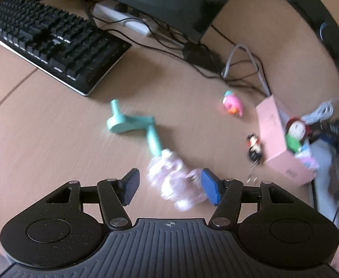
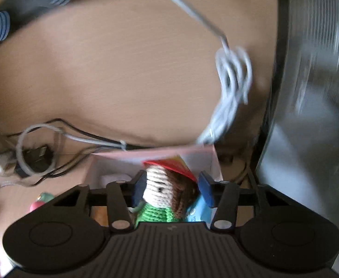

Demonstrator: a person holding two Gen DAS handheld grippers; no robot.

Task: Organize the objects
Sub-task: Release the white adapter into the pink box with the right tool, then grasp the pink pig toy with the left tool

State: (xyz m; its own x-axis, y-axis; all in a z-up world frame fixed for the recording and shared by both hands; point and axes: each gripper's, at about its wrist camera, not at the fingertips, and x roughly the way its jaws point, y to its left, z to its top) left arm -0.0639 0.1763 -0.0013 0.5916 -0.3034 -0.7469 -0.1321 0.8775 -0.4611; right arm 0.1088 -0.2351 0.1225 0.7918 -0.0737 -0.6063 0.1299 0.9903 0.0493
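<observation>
In the left wrist view a teal-handled duster (image 1: 132,122) lies on the wooden desk, its fluffy pale pink head (image 1: 174,180) between the pads of my left gripper (image 1: 170,186). That gripper is open: the head brushes the right pad and a gap shows at the left pad. A pink box (image 1: 273,125) lies at the right with a crocheted doll (image 1: 294,134) at its open end. In the right wrist view my right gripper (image 2: 172,188) is shut on the crocheted doll (image 2: 162,190) at its head, over the open pink box (image 2: 113,169).
A pink toy (image 1: 232,104) and a small dark figure keychain (image 1: 254,147) lie left of the box. A black keyboard (image 1: 49,39), a power strip (image 1: 123,16) and tangled cables sit further back. A coiled white cable (image 2: 232,76) and a metal surface (image 2: 308,92) stand beyond the box.
</observation>
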